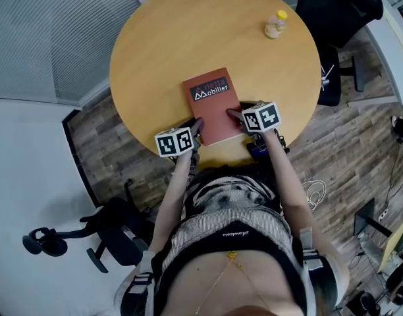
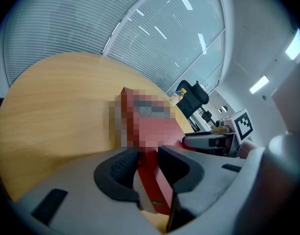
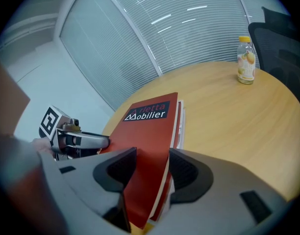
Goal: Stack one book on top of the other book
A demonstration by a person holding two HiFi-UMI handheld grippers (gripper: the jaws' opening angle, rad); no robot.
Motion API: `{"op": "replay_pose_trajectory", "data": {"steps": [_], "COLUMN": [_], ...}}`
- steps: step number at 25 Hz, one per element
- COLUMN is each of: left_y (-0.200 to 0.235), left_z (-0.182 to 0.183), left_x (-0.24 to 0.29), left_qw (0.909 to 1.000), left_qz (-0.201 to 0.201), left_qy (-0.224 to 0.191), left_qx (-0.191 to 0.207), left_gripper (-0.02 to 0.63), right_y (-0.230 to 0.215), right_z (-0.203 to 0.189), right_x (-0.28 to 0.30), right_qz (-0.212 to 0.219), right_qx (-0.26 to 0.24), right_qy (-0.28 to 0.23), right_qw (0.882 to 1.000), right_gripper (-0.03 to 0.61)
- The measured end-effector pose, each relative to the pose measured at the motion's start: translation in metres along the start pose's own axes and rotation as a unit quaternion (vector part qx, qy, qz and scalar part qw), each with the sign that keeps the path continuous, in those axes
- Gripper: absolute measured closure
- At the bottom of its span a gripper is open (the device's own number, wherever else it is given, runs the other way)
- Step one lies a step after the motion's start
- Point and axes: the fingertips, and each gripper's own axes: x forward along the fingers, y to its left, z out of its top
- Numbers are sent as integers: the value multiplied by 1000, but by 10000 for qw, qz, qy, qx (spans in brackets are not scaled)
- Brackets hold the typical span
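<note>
A red book (image 1: 213,104) with white lettering lies on the round wooden table (image 1: 155,45), its near edge towards me. In the right gripper view a second book's pages and red edge (image 3: 180,124) show directly under the red book (image 3: 150,126). My left gripper (image 1: 197,125) is at the near left corner and my right gripper (image 1: 233,115) at the near right corner. The left gripper (image 2: 149,163) is shut on the red book's corner (image 2: 152,177). The right gripper (image 3: 152,168) stands wide, its pads closed on the edge of both books.
A small yellow-capped bottle (image 1: 276,24) stands at the far right of the table. A black office chair (image 1: 340,12) is behind the table on the right, and another black chair (image 1: 89,236) sits on the floor at my left. The table's near edge is just below the grippers.
</note>
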Motion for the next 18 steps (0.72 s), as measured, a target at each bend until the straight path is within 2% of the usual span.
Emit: {"op": "replay_pose_trajectory", "data": {"steps": [2, 4, 6, 13, 18], "left_y": [-3, -8, -11, -15, -23], "left_z": [0, -3, -4, 5, 15], "left_x": [3, 4, 3, -9, -20], "left_qw": [9999, 9997, 9997, 9993, 9980], "left_qz": [-110, -211, -217, -174, -170], "left_qy": [3, 75, 94, -34, -124], "left_qx": [-8, -2, 80, 329, 598], "left_gripper": [491, 433, 412, 411, 412], "right_y": [0, -1, -2, -3, -3], "right_z": [0, -3, -4, -7, 0], "right_x": [-2, -5, -8, -22, -33], "right_qz": [-1, -50, -132, -199, -258], "right_qx": [-69, -190, -335, -495, -523], "right_qy": [28, 96, 150, 165, -17], "right_qw": [10000, 9998, 9992, 9984, 9983], "right_gripper": [373, 373, 373, 373, 373]}}
